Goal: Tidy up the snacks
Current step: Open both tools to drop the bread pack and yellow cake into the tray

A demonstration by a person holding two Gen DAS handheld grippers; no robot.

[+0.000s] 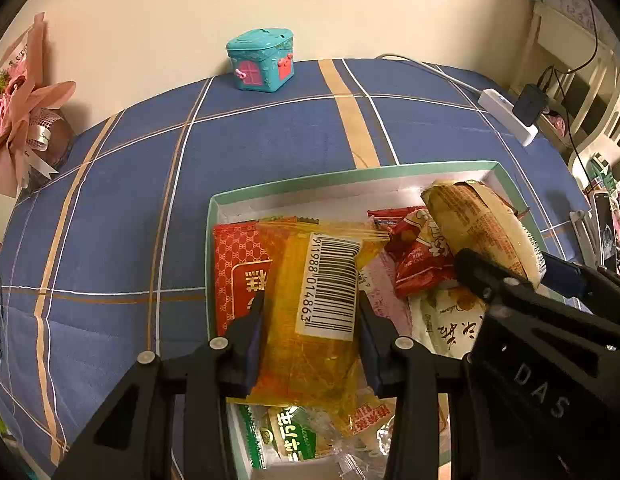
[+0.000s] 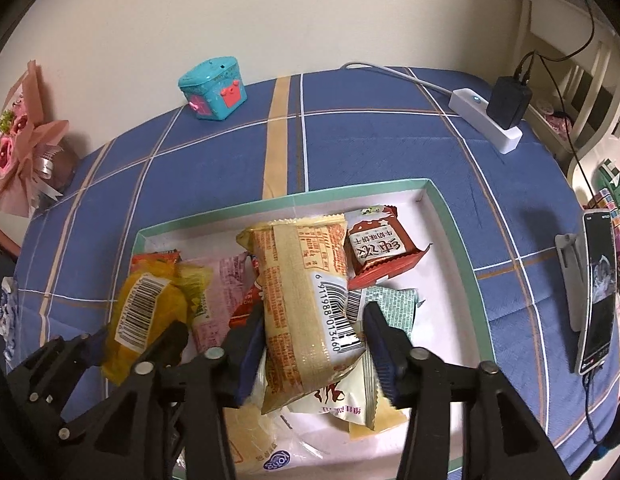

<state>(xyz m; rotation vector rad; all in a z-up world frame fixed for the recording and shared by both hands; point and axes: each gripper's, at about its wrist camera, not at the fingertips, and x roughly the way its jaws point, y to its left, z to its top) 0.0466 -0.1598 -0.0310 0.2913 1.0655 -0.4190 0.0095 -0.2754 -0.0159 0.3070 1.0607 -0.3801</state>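
Snack packets in box, toy house behind

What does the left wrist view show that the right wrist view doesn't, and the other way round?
Left wrist only: a red patterned packet at the tray's left side and a green-labelled packet under the fingers. Right wrist only: a phone on a stand and a brown biscuit packet. Both: the green-rimmed tray, yellow packet, beige packet, teal toy box and power strip.
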